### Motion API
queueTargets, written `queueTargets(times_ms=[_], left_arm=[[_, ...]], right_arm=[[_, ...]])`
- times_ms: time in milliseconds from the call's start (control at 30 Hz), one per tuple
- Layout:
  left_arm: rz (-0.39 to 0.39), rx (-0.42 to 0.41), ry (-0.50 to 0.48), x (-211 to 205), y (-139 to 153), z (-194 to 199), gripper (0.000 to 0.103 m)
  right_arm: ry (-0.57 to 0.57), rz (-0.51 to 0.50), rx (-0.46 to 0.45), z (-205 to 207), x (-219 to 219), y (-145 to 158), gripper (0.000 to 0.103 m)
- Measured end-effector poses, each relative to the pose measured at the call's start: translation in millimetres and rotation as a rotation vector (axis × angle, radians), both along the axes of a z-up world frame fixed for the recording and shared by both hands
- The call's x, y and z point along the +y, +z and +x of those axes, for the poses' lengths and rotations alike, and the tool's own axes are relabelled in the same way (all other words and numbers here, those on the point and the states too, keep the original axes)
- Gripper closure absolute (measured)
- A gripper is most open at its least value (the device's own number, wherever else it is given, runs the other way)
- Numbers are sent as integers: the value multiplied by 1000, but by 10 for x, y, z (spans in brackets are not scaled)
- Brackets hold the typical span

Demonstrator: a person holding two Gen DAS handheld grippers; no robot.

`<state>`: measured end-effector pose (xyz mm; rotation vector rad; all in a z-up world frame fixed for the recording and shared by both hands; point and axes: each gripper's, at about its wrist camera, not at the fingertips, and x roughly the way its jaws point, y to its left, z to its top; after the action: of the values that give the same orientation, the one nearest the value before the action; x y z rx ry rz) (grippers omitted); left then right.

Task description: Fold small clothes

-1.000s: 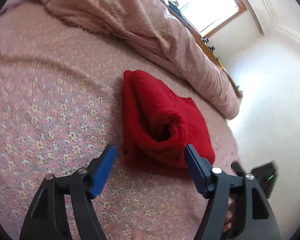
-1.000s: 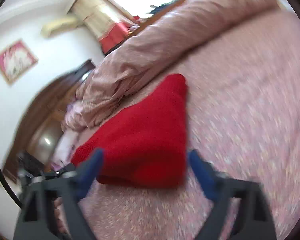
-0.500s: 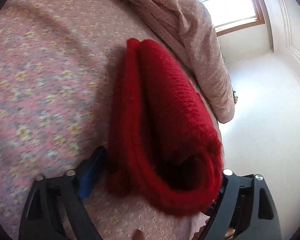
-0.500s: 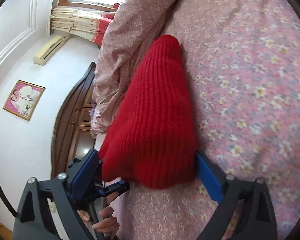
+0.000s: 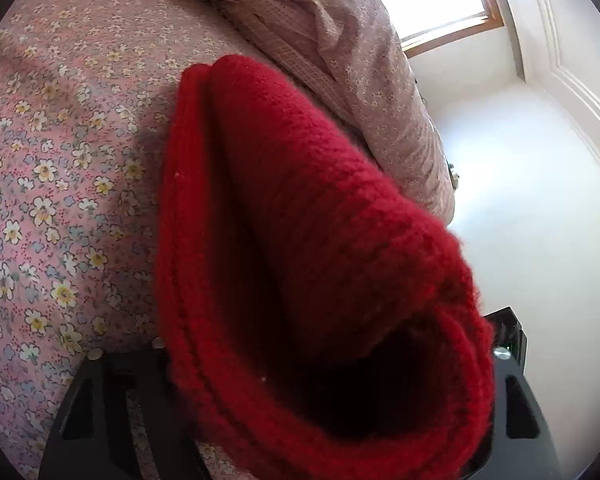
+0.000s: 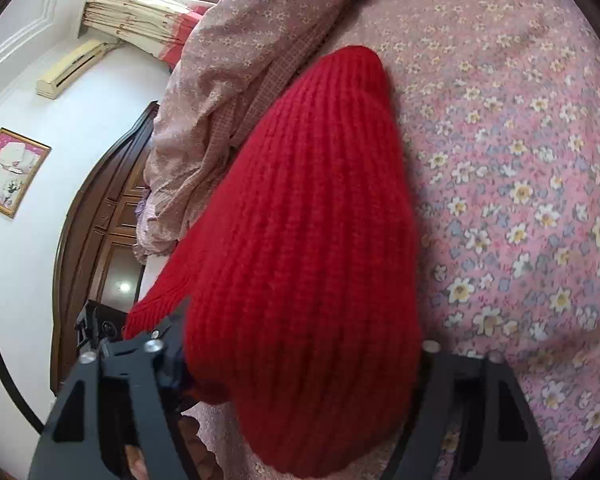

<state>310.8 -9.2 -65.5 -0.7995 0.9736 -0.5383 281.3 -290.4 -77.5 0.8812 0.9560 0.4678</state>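
A red knit garment (image 5: 300,220), folded into a thick bundle, lies on the floral bedsheet (image 5: 60,160). My left gripper (image 5: 328,364) straddles its open-mouthed end, jaws closing, and the wool bulges over the hidden pads. In the right wrist view the ribbed side of the garment (image 6: 312,220) fills the middle. My right gripper (image 6: 300,356) straddles the other end, jaws closing, with the wool squeezed between them. Each gripper's black body shows at the edge of the other's view.
A rumpled pink quilt (image 5: 340,40) is heaped just behind the garment. The bed's edge runs close by it, with a white wall beyond. A dark wooden wardrobe (image 6: 100,220) and a framed picture (image 6: 8,168) stand off the bed. Floral sheet (image 6: 520,160) stretches to the right.
Both grippers came forward and down onto the garment's two ends. Their jaws went from wide apart to narrowed around the wool, and the blue pads are now hidden by it.
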Motion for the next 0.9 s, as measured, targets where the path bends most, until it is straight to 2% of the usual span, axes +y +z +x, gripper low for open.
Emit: queueTargets(times_ms=[133,467,633,900], left_arm=[[86,-56,5,-136,161,-111,45],[185,-113,1,-372,384,-212,47],[232,-141,-34,-681,460,-191,47],[274,-188,-98,-1333,454,-567,47]], right_arm=[[-3,2,-18,-47,-59,13,36],[22,-67,-75,-147,-210,173,39],[25,-101,-91,-249,-364,245,40],[-6,-151,-101,-749,-948,300,40]])
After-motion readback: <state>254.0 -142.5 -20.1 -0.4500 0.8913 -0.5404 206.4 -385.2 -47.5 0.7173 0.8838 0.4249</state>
